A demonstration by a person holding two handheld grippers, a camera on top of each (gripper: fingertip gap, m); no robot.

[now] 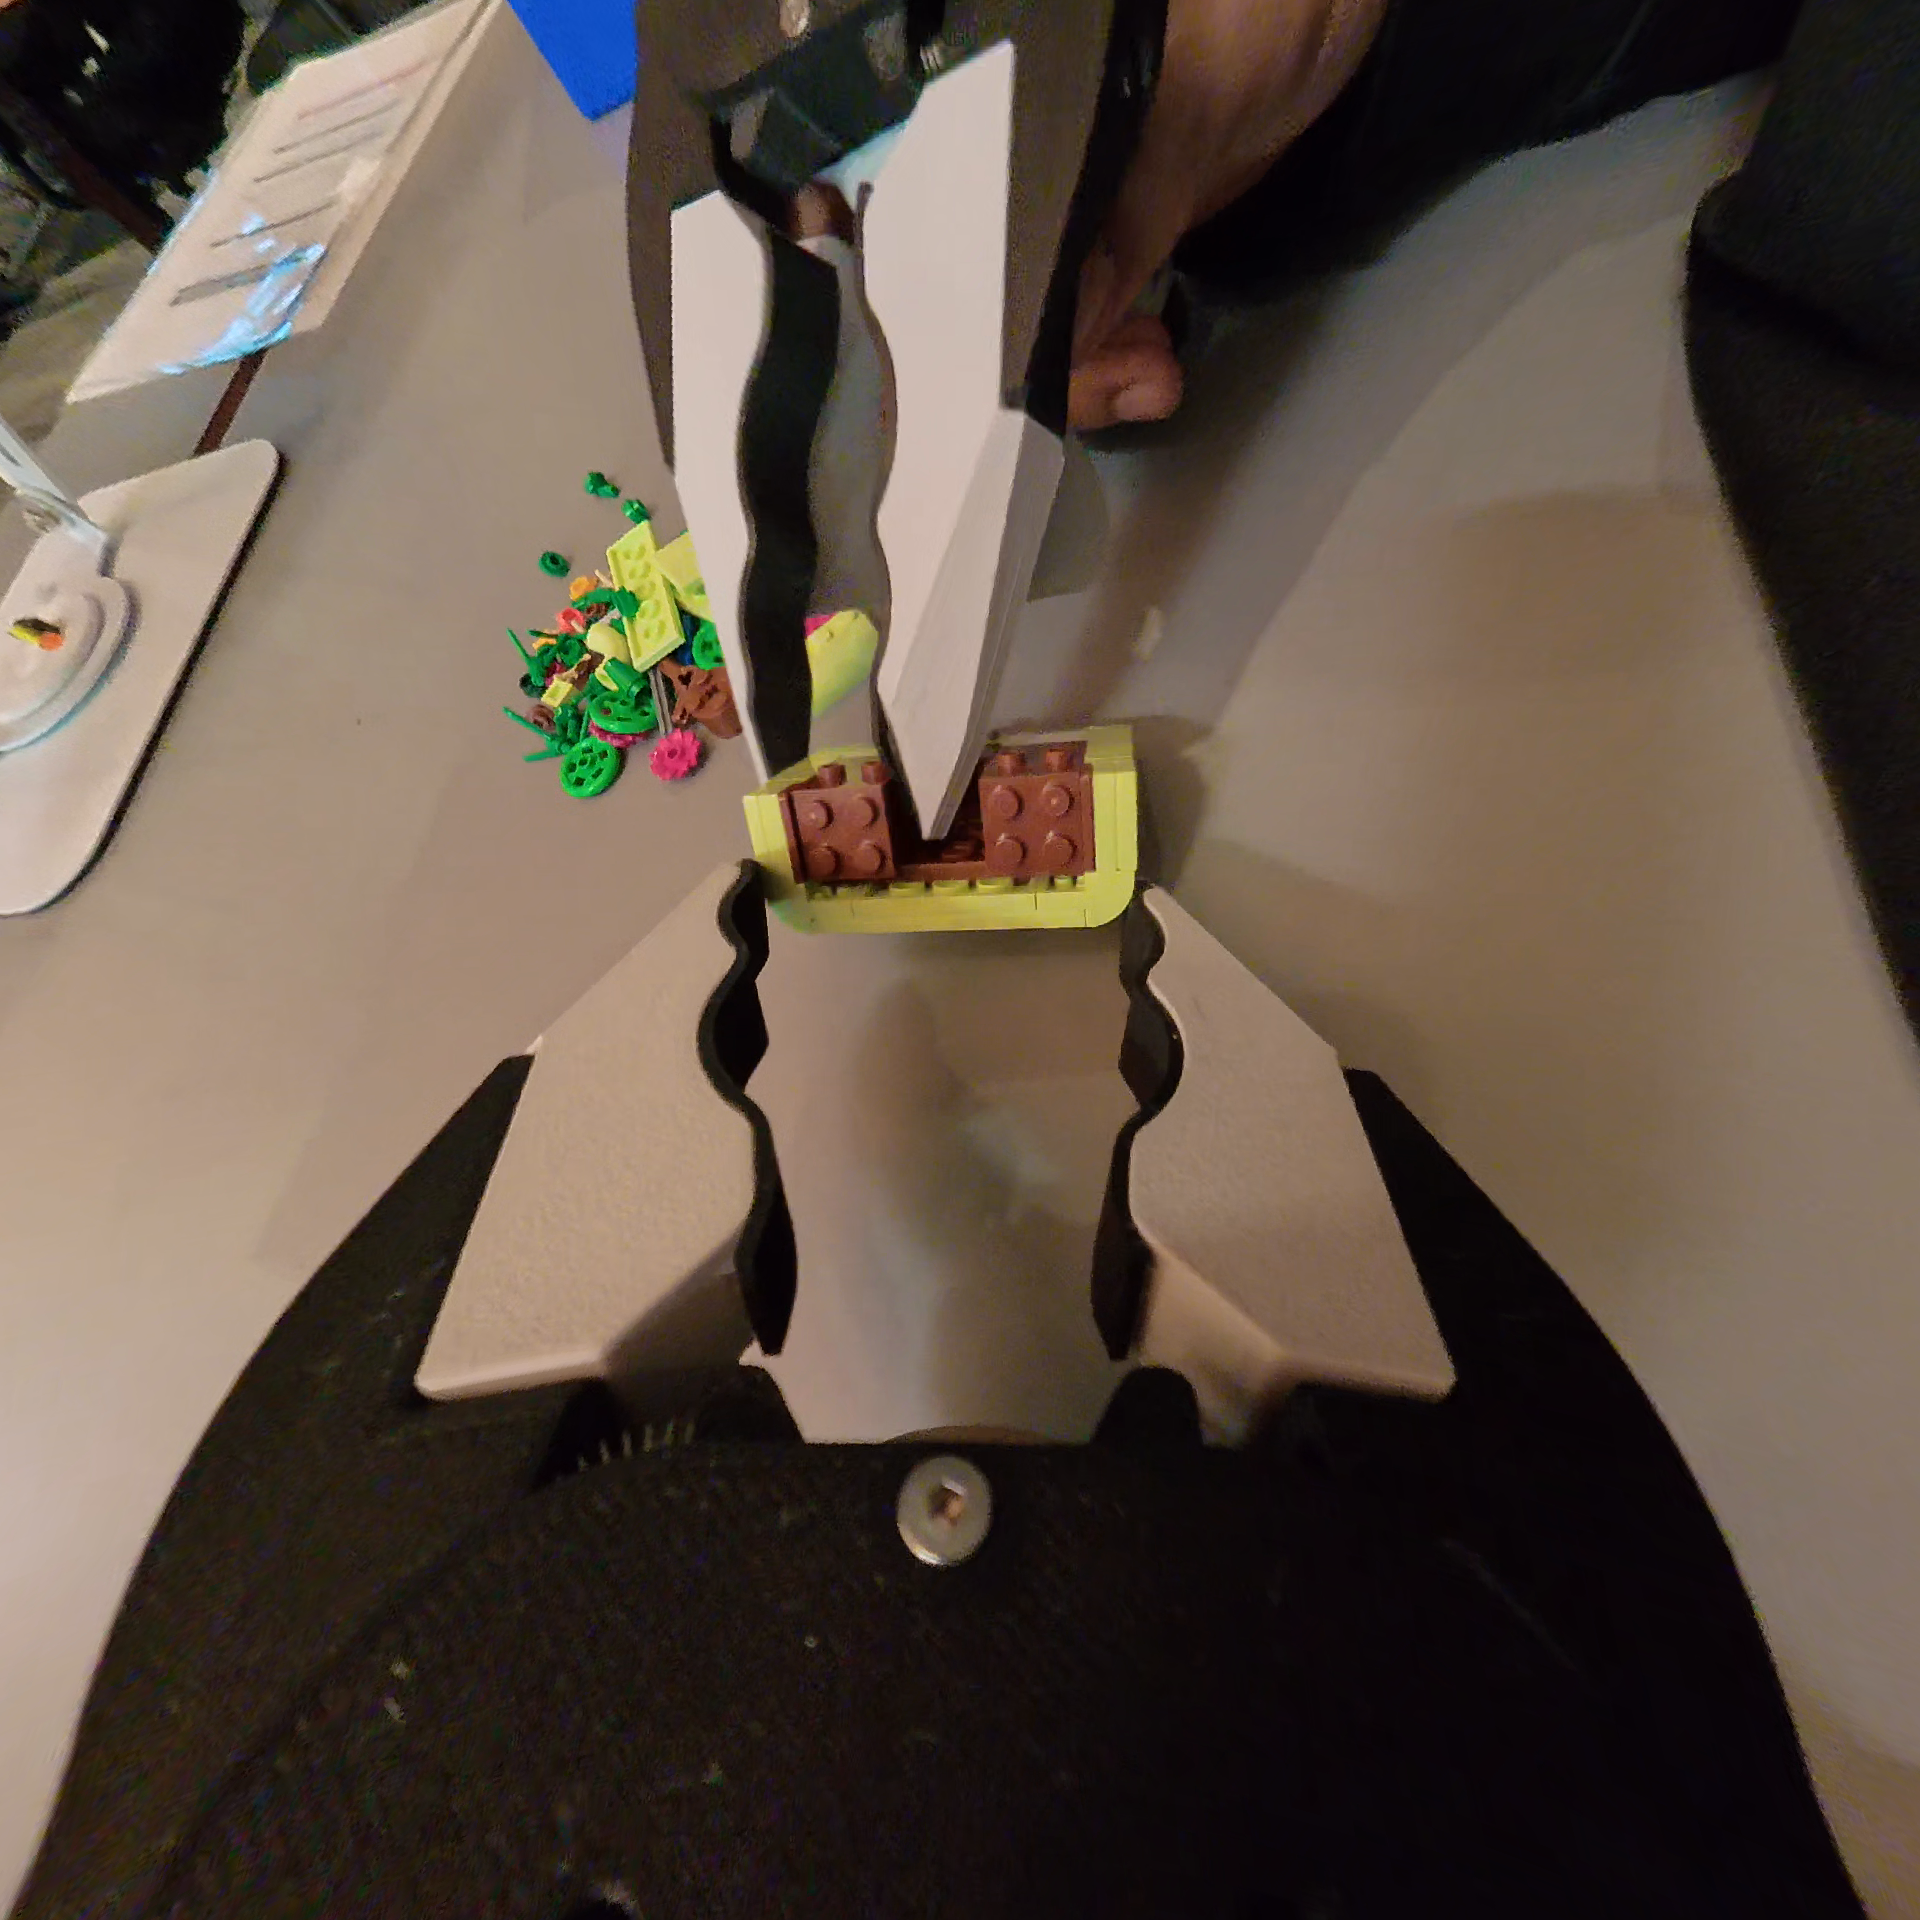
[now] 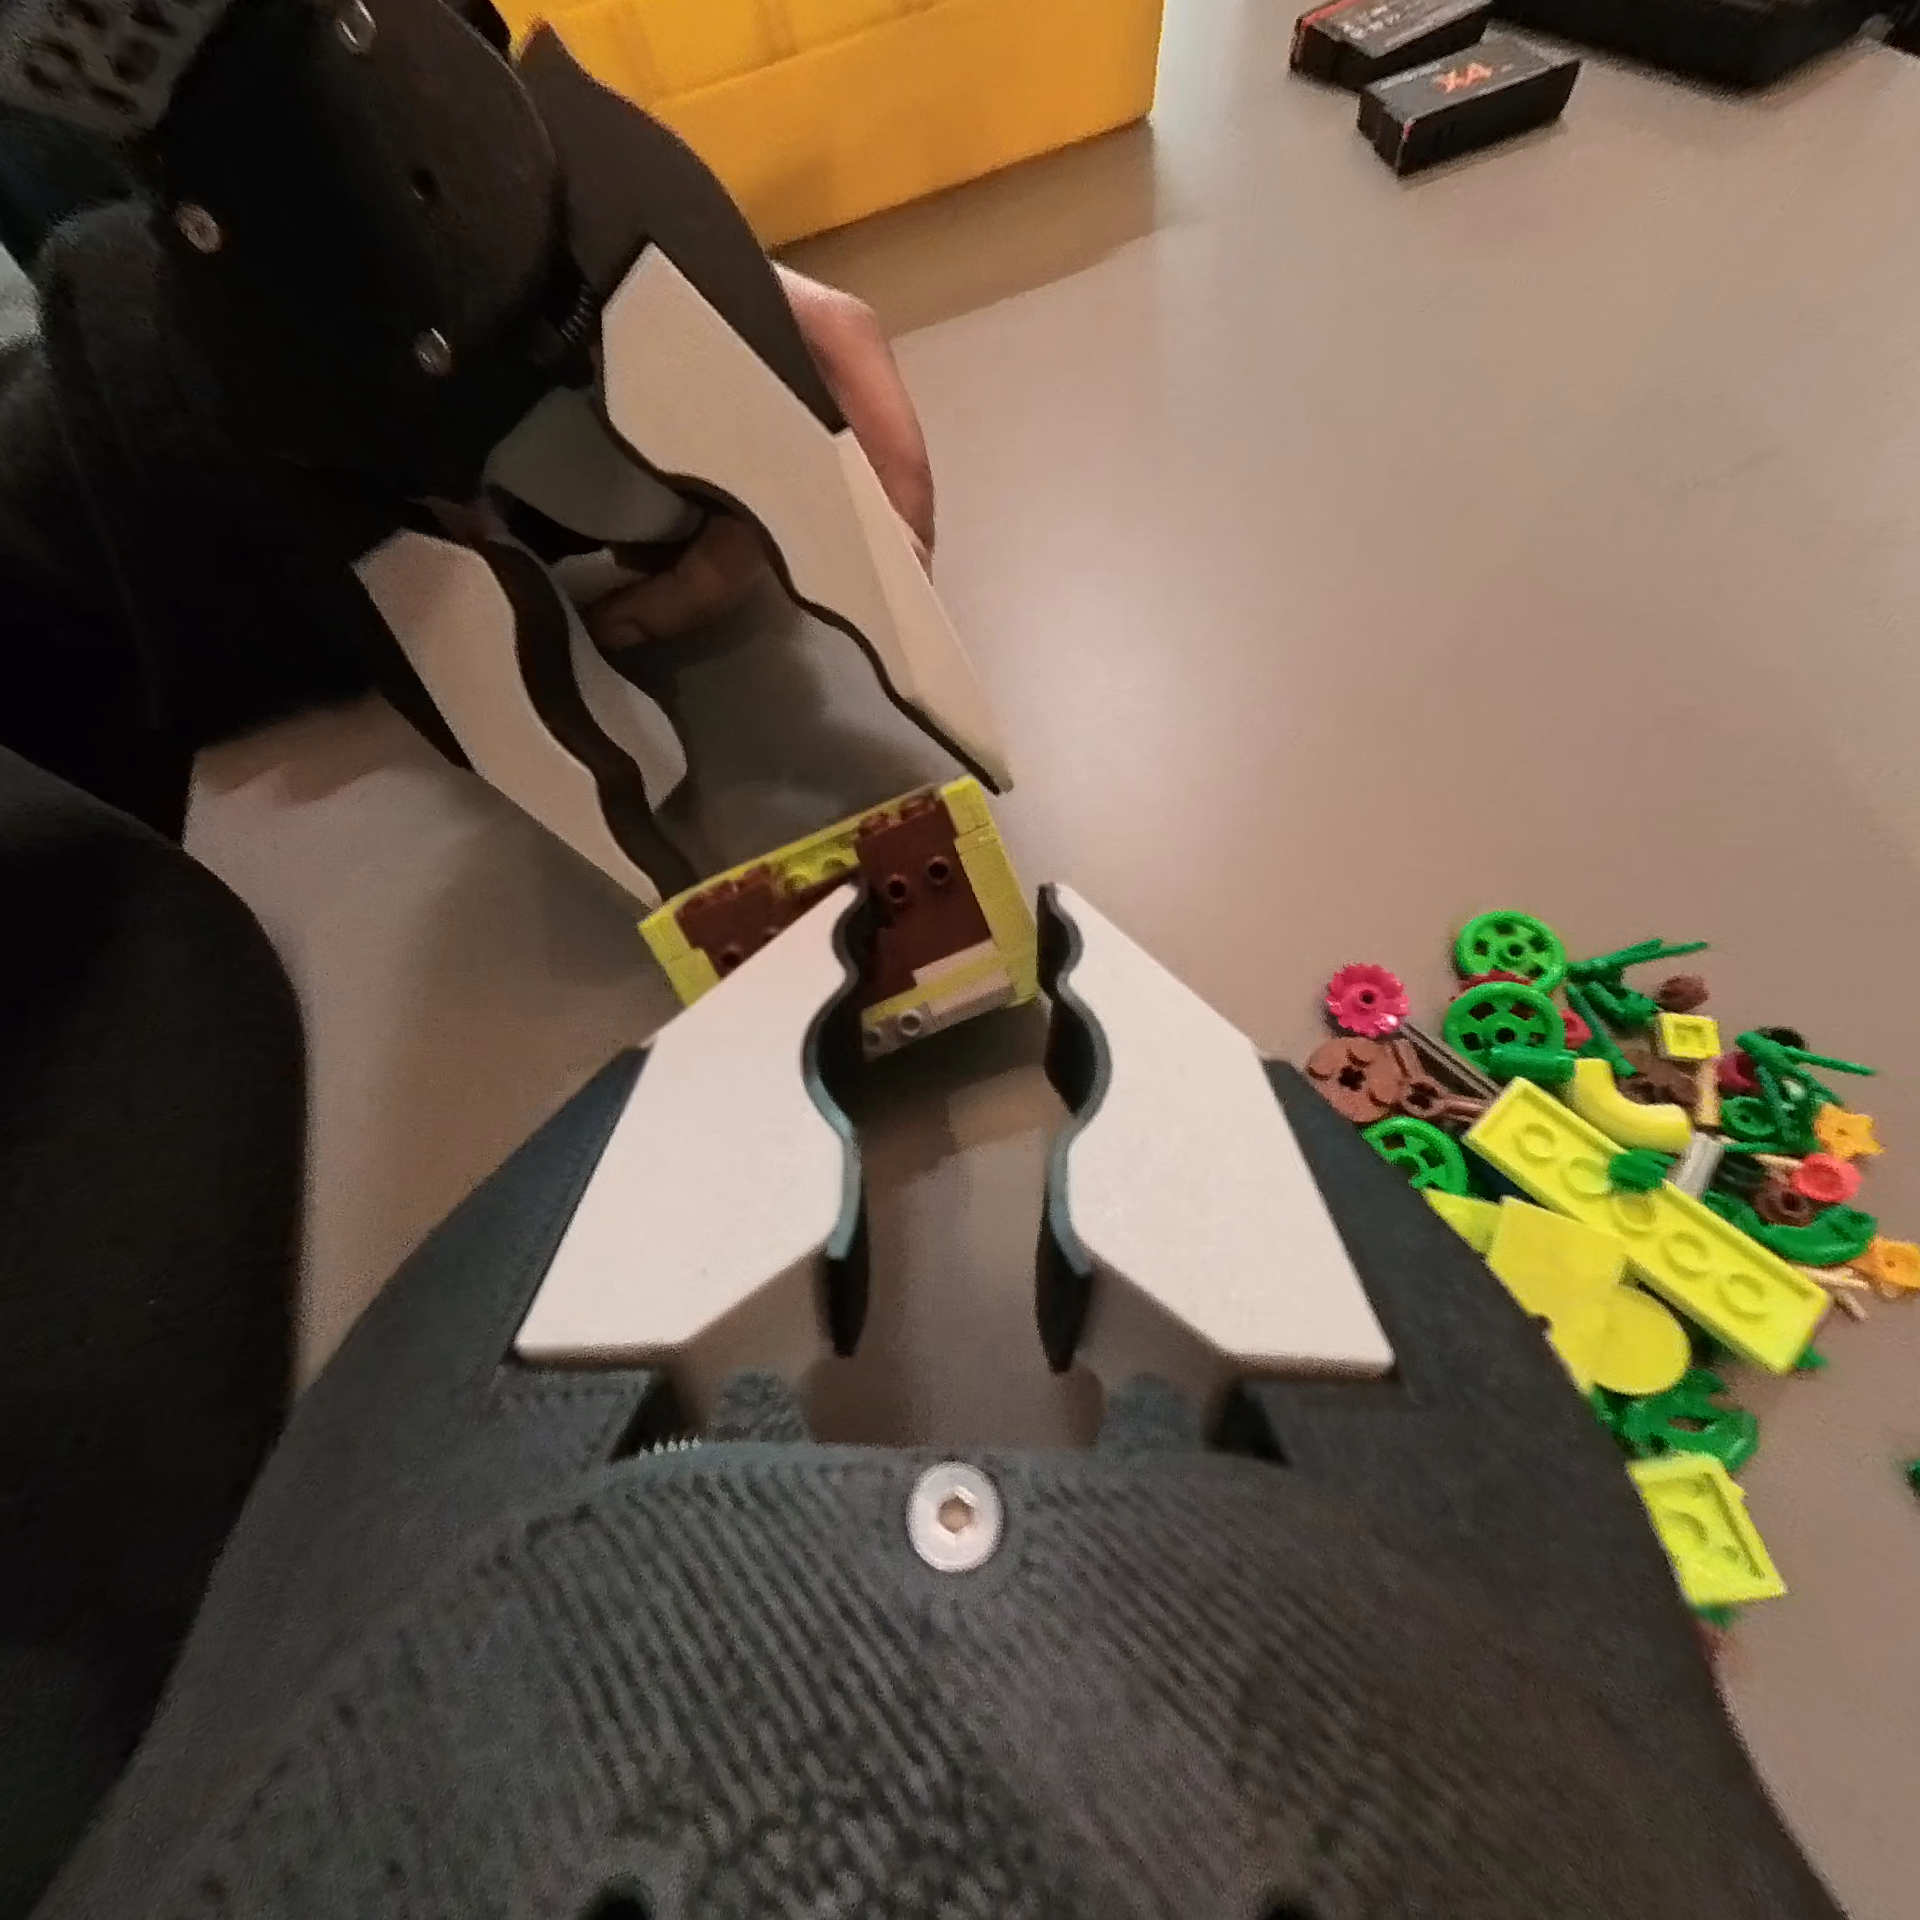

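Observation:
A lime-green brick build (image 1: 935, 909) with two brown bricks (image 1: 1039, 826) on top sits on the grey table. My left gripper (image 1: 943, 909) is open and wide, with its tips at the build's two ends on the near side. My right gripper (image 1: 857, 800) comes down from above and is partly open. One tip is in the gap between the brown bricks and the other is outside the build's end wall. In the right wrist view my right gripper (image 2: 945, 899) straddles one end of the build (image 2: 997, 914), and the left gripper (image 2: 821, 831) flanks it from the upper left.
A pile of loose green, lime, brown and pink pieces (image 1: 623, 665) lies left of the build; it also shows in the right wrist view (image 2: 1621, 1164). A white pad with a stand (image 1: 125, 665) and papers (image 1: 260, 208) lie far left. A yellow box (image 2: 883, 94) and black boxes (image 2: 1455, 94) stand behind. Less than 4 cm separates the two grippers' tips.

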